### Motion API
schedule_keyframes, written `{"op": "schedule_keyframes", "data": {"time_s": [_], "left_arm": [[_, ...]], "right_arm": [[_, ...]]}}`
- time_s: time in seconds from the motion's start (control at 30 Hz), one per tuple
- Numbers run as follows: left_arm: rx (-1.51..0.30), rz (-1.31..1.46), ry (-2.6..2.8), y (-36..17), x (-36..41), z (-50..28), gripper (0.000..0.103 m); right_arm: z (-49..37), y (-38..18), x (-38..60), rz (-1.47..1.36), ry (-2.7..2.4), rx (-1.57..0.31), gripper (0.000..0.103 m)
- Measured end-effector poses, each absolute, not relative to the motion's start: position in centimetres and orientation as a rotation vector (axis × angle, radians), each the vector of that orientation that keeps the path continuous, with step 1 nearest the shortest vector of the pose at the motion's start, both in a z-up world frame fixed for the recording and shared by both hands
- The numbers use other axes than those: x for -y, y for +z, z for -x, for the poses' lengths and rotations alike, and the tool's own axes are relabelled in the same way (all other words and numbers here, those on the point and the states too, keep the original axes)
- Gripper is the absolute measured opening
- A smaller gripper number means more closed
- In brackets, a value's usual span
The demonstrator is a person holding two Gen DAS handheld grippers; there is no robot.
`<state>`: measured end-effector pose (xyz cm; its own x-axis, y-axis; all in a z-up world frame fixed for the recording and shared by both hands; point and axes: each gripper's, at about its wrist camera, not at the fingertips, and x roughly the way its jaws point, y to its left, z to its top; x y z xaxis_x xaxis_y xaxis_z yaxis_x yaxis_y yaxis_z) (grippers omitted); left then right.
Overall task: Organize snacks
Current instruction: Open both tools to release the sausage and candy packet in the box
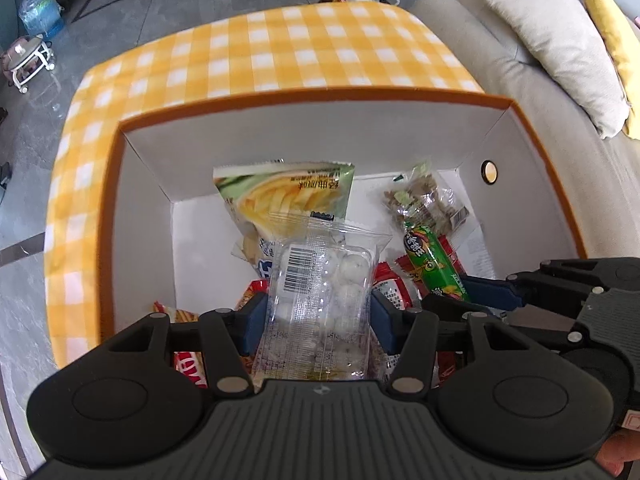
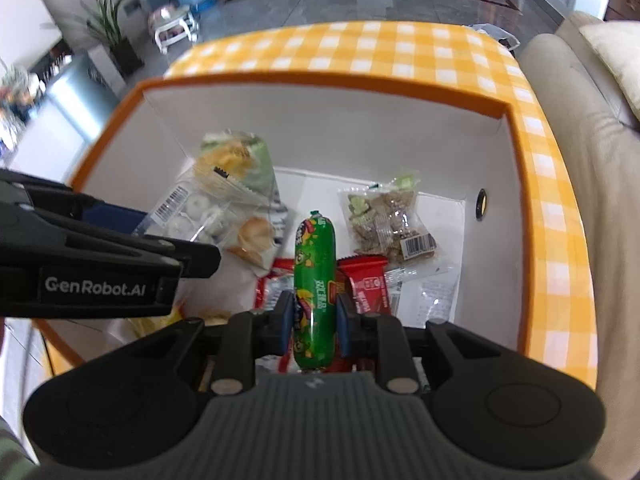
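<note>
An orange-rimmed white box (image 1: 304, 98) (image 2: 320, 84) on the yellow checked table holds several snacks. My left gripper (image 1: 318, 322) is shut on a clear pack of white round candies (image 1: 320, 280), held over the box; the pack also shows in the right wrist view (image 2: 192, 208). My right gripper (image 2: 314, 316) is shut on a green sausage stick (image 2: 314, 276), which also shows in the left wrist view (image 1: 434, 264). A green-yellow chip bag (image 1: 288, 192) and a clear pack of brown bits (image 2: 388, 220) lie on the box floor. Red packets (image 2: 366, 280) lie under the sausage.
The yellow checked tablecloth (image 1: 280, 52) stretches beyond the box. A beige sofa with cushions (image 1: 560, 40) stands at the right. A water bottle (image 1: 40, 10) and a small white stool (image 2: 172, 26) stand on the grey floor behind.
</note>
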<state>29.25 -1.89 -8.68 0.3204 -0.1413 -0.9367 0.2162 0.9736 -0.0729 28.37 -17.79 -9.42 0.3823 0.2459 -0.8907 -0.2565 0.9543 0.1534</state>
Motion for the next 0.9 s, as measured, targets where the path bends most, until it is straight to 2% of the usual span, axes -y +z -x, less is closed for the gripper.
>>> {"op": "schedule_keyframes", "data": {"time_s": [0.57,0.6,0.67,0.83,0.9], "left_arm": [[-1.238,-0.119,-0.234,-9.0,2.7,-29.4,0.070],[-1.237,-0.114,-0.230,-8.9,2.6,-29.3,0.073],[-1.221,-0.110,-0.228,-8.4,2.3,-28.9,0.075],[-1.135,-0.143,-0.209,-6.1,2.1,-27.5,0.076],[-1.098,-0.148,-0.193,-4.9,1.9,-26.8,0.076]], "right_arm": [[-29.0,-10.1,17.4,0.109,0.330,-1.137,0.020],[-28.9,-9.9,17.3,0.115,0.328,-1.135,0.022],[-28.6,-9.5,17.3,0.127,0.315,-1.125,0.037],[-27.7,-7.9,17.3,0.118,0.299,-1.097,0.053],[-27.3,-7.1,17.3,0.122,0.291,-1.083,0.055]]}}
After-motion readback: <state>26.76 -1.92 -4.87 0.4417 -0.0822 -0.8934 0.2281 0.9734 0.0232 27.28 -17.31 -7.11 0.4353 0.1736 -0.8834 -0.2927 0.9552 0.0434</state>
